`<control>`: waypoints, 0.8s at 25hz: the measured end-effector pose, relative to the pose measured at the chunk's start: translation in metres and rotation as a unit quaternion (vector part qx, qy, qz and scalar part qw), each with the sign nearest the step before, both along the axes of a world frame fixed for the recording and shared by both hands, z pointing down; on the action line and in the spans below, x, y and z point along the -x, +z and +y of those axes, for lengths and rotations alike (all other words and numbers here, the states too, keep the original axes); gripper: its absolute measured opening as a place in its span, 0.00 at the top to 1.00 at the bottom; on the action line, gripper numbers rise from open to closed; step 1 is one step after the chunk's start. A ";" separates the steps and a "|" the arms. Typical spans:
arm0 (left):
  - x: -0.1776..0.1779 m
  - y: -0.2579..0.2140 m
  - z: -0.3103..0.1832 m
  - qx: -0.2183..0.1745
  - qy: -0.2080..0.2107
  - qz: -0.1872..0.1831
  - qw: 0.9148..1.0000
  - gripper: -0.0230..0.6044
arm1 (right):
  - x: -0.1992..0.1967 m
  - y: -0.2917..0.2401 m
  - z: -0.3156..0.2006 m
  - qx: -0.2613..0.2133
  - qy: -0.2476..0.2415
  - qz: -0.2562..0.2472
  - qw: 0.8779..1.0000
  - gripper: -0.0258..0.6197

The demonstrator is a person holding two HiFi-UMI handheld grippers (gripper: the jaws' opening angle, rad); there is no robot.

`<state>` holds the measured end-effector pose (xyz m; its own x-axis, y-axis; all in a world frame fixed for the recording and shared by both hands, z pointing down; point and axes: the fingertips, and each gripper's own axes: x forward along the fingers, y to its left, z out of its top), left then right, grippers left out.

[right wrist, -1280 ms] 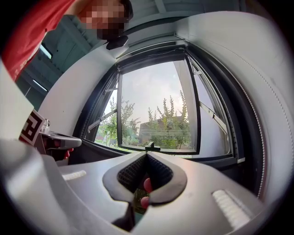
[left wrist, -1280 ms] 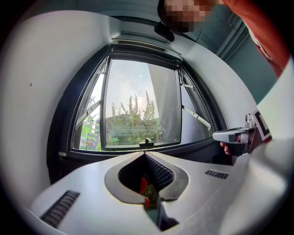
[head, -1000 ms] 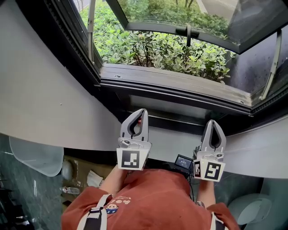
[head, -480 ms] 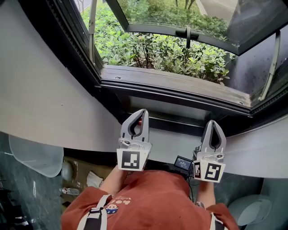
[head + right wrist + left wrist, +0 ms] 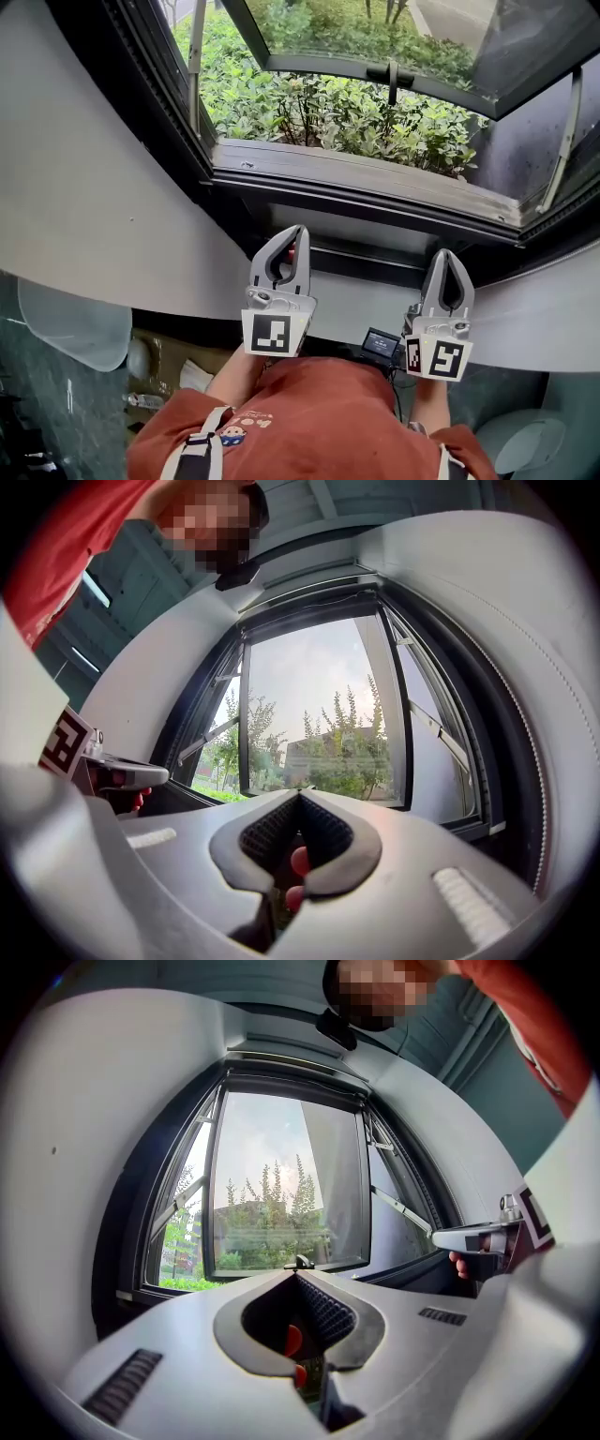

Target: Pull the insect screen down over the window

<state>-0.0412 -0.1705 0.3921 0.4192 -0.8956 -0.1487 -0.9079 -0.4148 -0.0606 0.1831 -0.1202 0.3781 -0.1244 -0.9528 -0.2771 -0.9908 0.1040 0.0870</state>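
The window (image 5: 347, 103) stands swung outward in a dark frame, with green shrubs behind it. No screen is drawn across the opening; only a dark top rail (image 5: 292, 1061) shows above the glass. My left gripper (image 5: 298, 234) is level in front of the sill (image 5: 356, 180), shut with nothing in it, tips meeting (image 5: 298, 1276). My right gripper (image 5: 448, 257) is beside it to the right, also shut and empty (image 5: 298, 796). Neither touches the frame.
The sash has a black handle (image 5: 391, 73) on its lower bar and metal stay arms at the left (image 5: 193, 56) and right (image 5: 564, 131). White wall (image 5: 84, 187) flanks the window. Below are a small screen device (image 5: 381, 343) and a pale tub (image 5: 73, 324).
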 end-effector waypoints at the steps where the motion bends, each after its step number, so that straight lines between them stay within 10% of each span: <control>1: 0.000 -0.003 -0.001 -0.004 0.001 0.001 1.000 0.96 | 0.000 -0.003 -0.001 -0.003 -0.001 0.001 1.000 0.95; 20: -0.008 -0.069 -0.016 -0.091 0.010 0.023 0.996 0.96 | -0.001 -0.070 -0.011 -0.092 -0.003 0.018 0.996 0.95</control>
